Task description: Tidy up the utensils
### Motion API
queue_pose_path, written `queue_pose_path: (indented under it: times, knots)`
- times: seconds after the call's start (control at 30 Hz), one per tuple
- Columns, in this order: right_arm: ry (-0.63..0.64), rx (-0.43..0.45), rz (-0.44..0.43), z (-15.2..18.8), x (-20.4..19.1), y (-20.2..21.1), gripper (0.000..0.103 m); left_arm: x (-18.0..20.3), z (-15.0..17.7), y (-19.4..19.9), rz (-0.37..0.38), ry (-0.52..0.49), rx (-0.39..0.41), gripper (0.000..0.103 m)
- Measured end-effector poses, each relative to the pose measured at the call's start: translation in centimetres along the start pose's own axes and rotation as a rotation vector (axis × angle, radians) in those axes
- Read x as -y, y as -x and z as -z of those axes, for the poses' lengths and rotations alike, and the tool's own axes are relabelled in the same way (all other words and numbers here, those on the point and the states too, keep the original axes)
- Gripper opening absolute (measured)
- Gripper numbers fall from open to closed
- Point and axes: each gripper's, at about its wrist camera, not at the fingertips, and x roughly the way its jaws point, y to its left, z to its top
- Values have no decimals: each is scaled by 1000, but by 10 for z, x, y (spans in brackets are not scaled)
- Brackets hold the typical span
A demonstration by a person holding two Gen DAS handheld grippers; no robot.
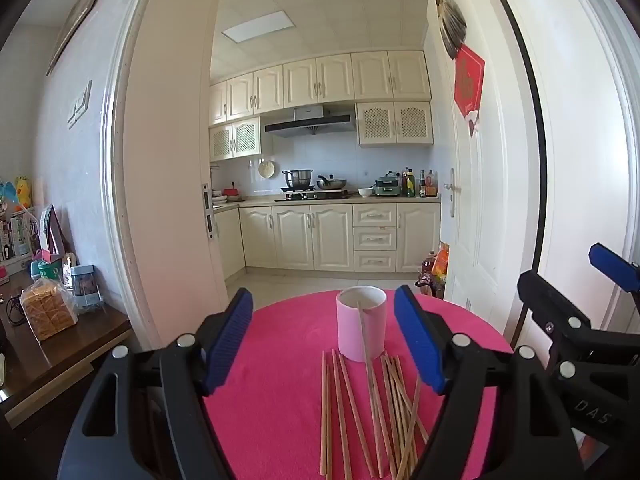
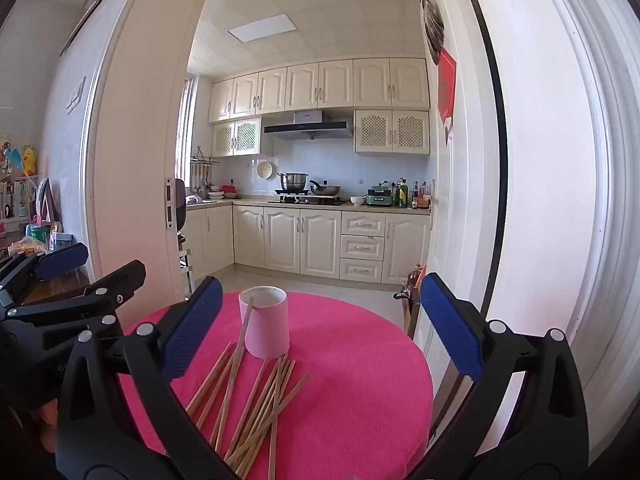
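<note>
A pink cup stands upright on a round pink table. One wooden chopstick leans with its tip in the cup. Several loose chopsticks lie on the table in front of the cup. My left gripper is open and empty, above the near table with the cup between its blue pads. My right gripper is open and empty, hovering over the chopsticks. Each gripper shows at the edge of the other's view.
A dark wooden side table with bread and jars stands at the left. A white door frame and a white door flank the table. Bottles and bags sit on the floor behind it. The kitchen lies beyond.
</note>
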Motion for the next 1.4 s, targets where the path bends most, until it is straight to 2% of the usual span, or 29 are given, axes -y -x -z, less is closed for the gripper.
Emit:
queue_pose_path:
  times: [1.27,1.4]
  knots:
    - [-9,-7,-2,11,1,-1,97,5,7,7,2,4,-4,72]
    - [-9,-8,-2,11,1,-2,97,2,4,-2,1,1,-7,72]
